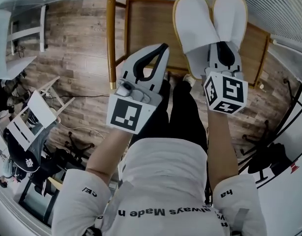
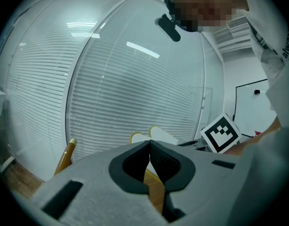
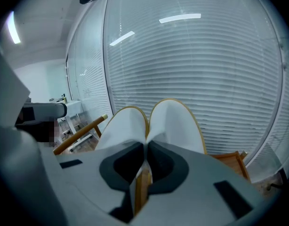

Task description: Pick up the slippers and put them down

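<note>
Slippers [image 3: 175,124] pinched in right tool [image 3: 145,148], toes ahead, left tool [image 2: 149,147] closed

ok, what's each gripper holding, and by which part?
Right gripper pinches the pair of white slippers by their adjoining inner edges, at the near end. Left gripper: shut, empty.

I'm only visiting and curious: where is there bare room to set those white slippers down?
The wooden top is bare to the left of the slippers held by the right gripper, as far as its left edge. The plank floor beyond the wooden post is also bare. It is crowded at lower left, around the white chairs.
</note>
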Available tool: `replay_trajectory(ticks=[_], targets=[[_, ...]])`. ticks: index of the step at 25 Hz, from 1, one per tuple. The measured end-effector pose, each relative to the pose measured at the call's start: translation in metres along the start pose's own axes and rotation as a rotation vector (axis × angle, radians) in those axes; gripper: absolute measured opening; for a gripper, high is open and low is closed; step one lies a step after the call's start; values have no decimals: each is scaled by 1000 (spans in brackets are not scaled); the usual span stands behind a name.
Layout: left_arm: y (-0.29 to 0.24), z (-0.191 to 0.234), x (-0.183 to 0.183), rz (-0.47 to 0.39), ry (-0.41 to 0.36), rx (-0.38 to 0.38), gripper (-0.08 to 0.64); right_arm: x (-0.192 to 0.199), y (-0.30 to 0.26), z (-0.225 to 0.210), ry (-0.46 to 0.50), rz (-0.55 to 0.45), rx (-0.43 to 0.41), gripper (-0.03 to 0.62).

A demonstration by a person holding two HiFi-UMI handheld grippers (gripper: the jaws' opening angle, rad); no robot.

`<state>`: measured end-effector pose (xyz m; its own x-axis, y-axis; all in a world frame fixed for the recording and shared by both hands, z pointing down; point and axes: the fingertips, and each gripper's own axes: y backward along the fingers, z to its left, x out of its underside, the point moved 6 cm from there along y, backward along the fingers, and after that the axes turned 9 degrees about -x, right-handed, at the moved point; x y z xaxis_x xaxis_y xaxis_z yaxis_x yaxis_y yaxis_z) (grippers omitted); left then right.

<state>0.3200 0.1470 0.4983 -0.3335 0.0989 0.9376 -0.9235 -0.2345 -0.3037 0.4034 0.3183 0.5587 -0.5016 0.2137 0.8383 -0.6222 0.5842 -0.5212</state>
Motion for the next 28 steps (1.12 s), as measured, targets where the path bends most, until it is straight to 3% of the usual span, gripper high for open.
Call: replay_trajectory(ticks=[13, 28], targets=[[28, -7, -77, -62, -13, -1, 12, -75, 48, 15, 63, -49, -56, 26], [125, -51, -178, -158, -60, 27, 12, -179, 177, 70, 128, -171, -111, 25]])
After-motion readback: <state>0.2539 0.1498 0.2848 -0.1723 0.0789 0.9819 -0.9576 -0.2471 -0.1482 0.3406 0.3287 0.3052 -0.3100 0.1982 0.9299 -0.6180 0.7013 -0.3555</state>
